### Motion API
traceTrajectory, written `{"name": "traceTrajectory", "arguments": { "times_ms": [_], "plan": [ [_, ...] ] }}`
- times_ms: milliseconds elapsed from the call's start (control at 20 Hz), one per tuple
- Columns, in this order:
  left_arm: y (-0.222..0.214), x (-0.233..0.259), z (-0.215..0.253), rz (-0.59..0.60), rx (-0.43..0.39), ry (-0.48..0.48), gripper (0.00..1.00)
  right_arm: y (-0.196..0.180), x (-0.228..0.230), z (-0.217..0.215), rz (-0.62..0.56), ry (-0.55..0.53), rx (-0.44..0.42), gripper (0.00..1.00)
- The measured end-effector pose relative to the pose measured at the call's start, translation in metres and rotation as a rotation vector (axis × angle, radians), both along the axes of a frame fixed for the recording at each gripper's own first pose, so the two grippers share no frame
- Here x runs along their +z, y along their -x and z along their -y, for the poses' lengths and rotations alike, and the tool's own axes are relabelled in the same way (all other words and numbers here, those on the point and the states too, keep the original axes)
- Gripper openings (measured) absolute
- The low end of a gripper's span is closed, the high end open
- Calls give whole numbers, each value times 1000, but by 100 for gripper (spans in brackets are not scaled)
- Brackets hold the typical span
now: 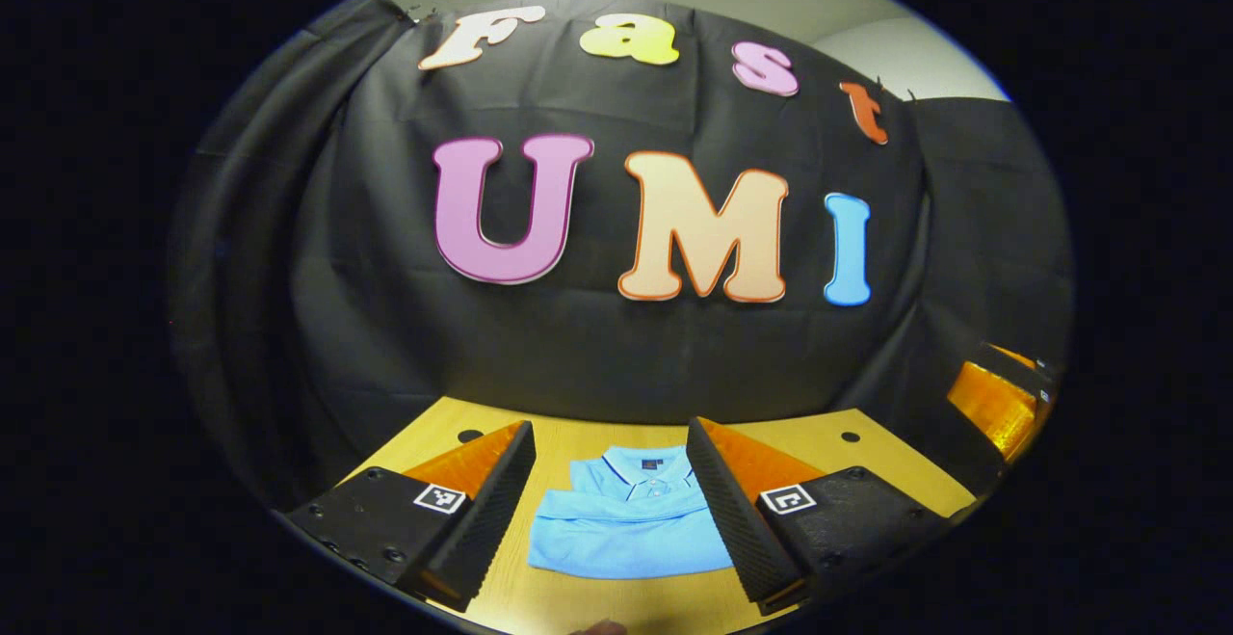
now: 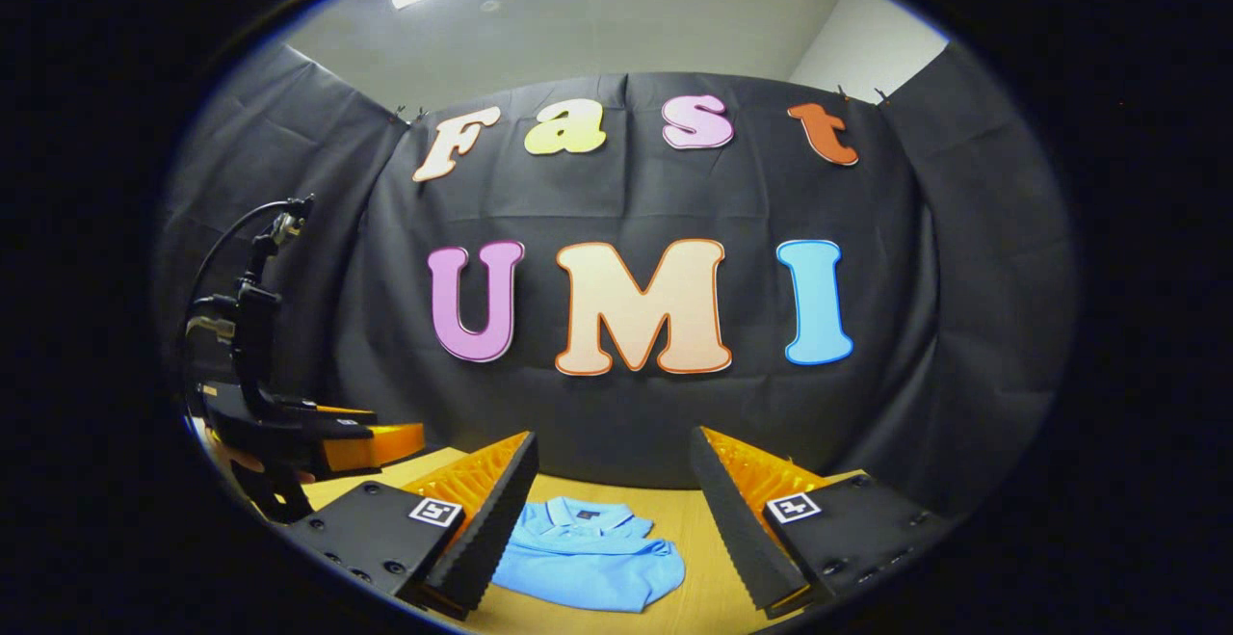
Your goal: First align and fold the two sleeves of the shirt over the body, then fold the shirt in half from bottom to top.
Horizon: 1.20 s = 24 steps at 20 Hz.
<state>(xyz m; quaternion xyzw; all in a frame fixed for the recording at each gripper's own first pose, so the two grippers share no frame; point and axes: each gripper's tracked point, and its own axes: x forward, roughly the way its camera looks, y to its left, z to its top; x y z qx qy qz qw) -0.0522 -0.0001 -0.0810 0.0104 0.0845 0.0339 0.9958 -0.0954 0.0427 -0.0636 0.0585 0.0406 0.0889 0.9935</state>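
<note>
Blue shirt (image 1: 631, 529), folded, flat on table (image 1: 848, 457). Left gripper (image 1: 612, 519) and right gripper (image 2: 612, 529): jaws apart, holding nothing.

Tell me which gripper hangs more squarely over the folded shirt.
The left gripper: the blue shirt lies centred between its open fingers. In the right gripper view, it sits toward the left finger.

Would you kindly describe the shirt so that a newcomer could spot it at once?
Start at the wooden table in front of the black cloth wall. On it lies the blue shirt, folded into a compact bundle with its collar toward the wall. It is the one soft, blue thing there, framed between the left gripper's open fingers.
</note>
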Motion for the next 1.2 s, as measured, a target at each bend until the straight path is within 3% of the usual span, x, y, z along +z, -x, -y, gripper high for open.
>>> {"name": "traceTrajectory", "arguments": {
  "times_ms": [200,600,1200],
  "plan": [
    [44,31,16,46,-84,11,94,38,23,11,-1,6,-90,99],
    [104,86,26,137,-165,-25,94,97,68,-3,59,7,-114,99],
    [132,122,46,210,-229,-4,94,120,85,-8,77,3,-116,99]
  ]
}}
